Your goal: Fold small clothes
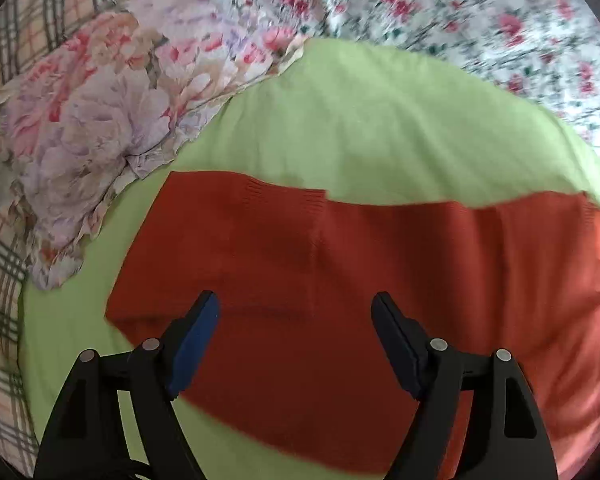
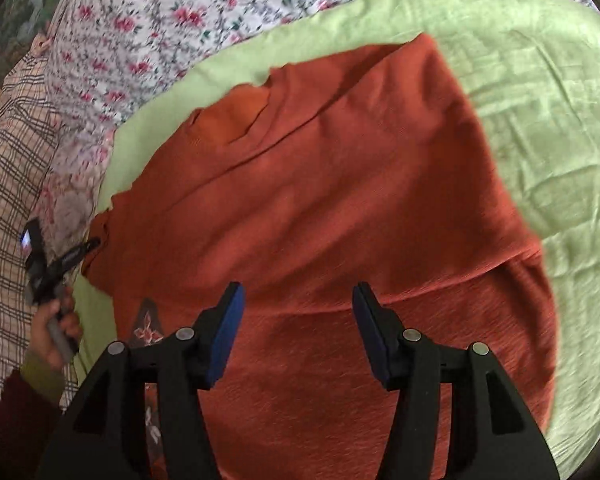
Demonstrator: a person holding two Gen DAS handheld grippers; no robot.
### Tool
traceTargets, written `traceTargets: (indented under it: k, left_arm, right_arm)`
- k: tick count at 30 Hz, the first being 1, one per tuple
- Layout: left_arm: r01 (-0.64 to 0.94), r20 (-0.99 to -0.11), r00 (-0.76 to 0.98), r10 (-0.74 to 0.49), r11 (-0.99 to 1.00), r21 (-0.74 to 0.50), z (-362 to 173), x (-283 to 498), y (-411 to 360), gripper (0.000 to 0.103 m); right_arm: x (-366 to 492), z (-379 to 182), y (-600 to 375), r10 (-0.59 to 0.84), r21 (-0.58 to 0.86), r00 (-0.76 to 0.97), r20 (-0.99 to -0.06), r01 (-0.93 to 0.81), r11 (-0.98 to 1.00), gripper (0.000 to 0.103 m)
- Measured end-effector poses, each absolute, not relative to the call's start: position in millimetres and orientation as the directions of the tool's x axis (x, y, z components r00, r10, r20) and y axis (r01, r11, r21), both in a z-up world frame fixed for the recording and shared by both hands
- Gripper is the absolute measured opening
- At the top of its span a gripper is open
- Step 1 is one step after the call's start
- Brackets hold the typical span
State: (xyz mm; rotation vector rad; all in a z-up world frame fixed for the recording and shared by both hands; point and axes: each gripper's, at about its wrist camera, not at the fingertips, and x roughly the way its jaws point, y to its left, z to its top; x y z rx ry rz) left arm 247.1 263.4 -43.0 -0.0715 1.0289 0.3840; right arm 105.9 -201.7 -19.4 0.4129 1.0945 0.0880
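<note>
A rust-orange knit garment (image 1: 340,272) lies spread on a light green sheet (image 1: 360,120). It also fills the middle of the right wrist view (image 2: 320,200), with folds across its upper part and a printed patch near its lower left edge. My left gripper (image 1: 296,304) is open and empty, hovering over the garment's near part. My right gripper (image 2: 298,294) is open and empty above the garment. The left gripper also shows in the right wrist view (image 2: 86,248) at the garment's left edge, held in a hand; its jaws are too small to read there.
A pastel floral pillow (image 1: 100,120) lies left of the green sheet. A rose-print bedsheet (image 1: 480,12) lies beyond it, also in the right wrist view (image 2: 160,20). A plaid fabric (image 2: 8,200) runs along the left side.
</note>
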Motion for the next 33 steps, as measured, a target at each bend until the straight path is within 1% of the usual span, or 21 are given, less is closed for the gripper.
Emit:
traceTargets:
  k: [3, 4, 5, 6, 7, 8, 9, 10, 11, 12, 16, 20, 24, 25, 27, 31, 33]
  left_arm:
    - [-0.359, -0.869, 0.396, 0.296, 0.921, 0.150, -64, 265, 278, 0.079]
    - [-0.367, -0.878, 0.391, 0.277, 0.921, 0.127, -70, 267, 287, 0.078]
    - [-0.373, -0.877, 0.406, 0.256, 0.923, 0.096, -70, 267, 292, 0.075]
    - [-0.378, -0.875, 0.418, 0.244, 0.923, 0.077, -69, 267, 298, 0.063]
    - [-0.379, -0.873, 0.428, 0.232, 0.923, 0.060, -67, 266, 303, 0.057]
    - [-0.375, -0.873, 0.441, 0.206, 0.927, 0.030, -64, 265, 307, 0.044]
    - [-0.378, -0.872, 0.450, 0.193, 0.926, 0.009, -62, 263, 312, 0.036]
    - [-0.383, -0.872, 0.454, 0.186, 0.924, -0.002, -59, 260, 316, 0.024]
    - [-0.384, -0.873, 0.457, 0.171, 0.923, -0.021, -56, 257, 320, 0.018]
    - [-0.385, -0.871, 0.466, 0.152, 0.922, -0.046, -53, 253, 323, 0.015]
    - [-0.365, -0.847, 0.528, 0.070, 0.919, -0.152, -29, 229, 324, 0.013]
    - [-0.285, -0.801, 0.597, -0.037, 0.924, -0.255, 2, 204, 278, 0.013]
    - [-0.143, -0.751, 0.636, -0.177, 0.930, -0.340, 28, 192, 207, 0.013]
    - [-0.088, -0.733, 0.639, -0.234, 0.924, -0.372, 34, 189, 182, 0.013]
    - [-0.014, -0.713, 0.634, -0.300, 0.917, -0.399, 43, 182, 141, 0.013]
    - [0.148, -0.679, 0.571, -0.461, 0.871, -0.467, 49, 191, 52, 0.013]
    - [0.213, -0.686, 0.528, -0.501, 0.860, -0.464, 42, 197, 10, 0.013]
  right_arm:
    - [106, -21, -194, 0.279, 0.370, 0.447, -0.850, 0.128, 0.920, 0.057]
    - [107, -21, -193, 0.282, 0.371, 0.444, -0.851, 0.126, 0.920, 0.057]
    - [107, -20, -192, 0.284, 0.373, 0.444, -0.850, 0.125, 0.919, 0.057]
    - [107, -19, -192, 0.284, 0.373, 0.445, -0.849, 0.127, 0.919, 0.057]
    - [107, -17, -192, 0.280, 0.371, 0.447, -0.849, 0.127, 0.920, 0.057]
    - [107, -16, -192, 0.277, 0.368, 0.449, -0.849, 0.128, 0.921, 0.057]
    - [108, -15, -192, 0.274, 0.367, 0.452, -0.849, 0.130, 0.921, 0.057]
    - [107, -15, -192, 0.270, 0.365, 0.455, -0.849, 0.133, 0.921, 0.057]
    - [107, -15, -193, 0.268, 0.364, 0.455, -0.849, 0.136, 0.922, 0.057]
    - [108, -16, -193, 0.267, 0.364, 0.455, -0.849, 0.138, 0.921, 0.057]
    - [110, -16, -188, 0.275, 0.368, 0.458, -0.845, 0.126, 0.921, 0.057]
    - [111, -16, -182, 0.292, 0.376, 0.459, -0.839, 0.102, 0.921, 0.057]
    - [109, -17, -182, 0.307, 0.395, 0.462, -0.832, 0.105, 0.913, 0.057]
    - [108, -18, -183, 0.308, 0.398, 0.462, -0.831, 0.109, 0.911, 0.057]
    - [105, -17, -187, 0.306, 0.401, 0.469, -0.829, 0.117, 0.908, 0.057]
    - [96, -14, -202, 0.288, 0.403, 0.489, -0.823, 0.146, 0.904, 0.057]
    - [92, -13, -212, 0.273, 0.401, 0.501, -0.821, 0.165, 0.901, 0.057]
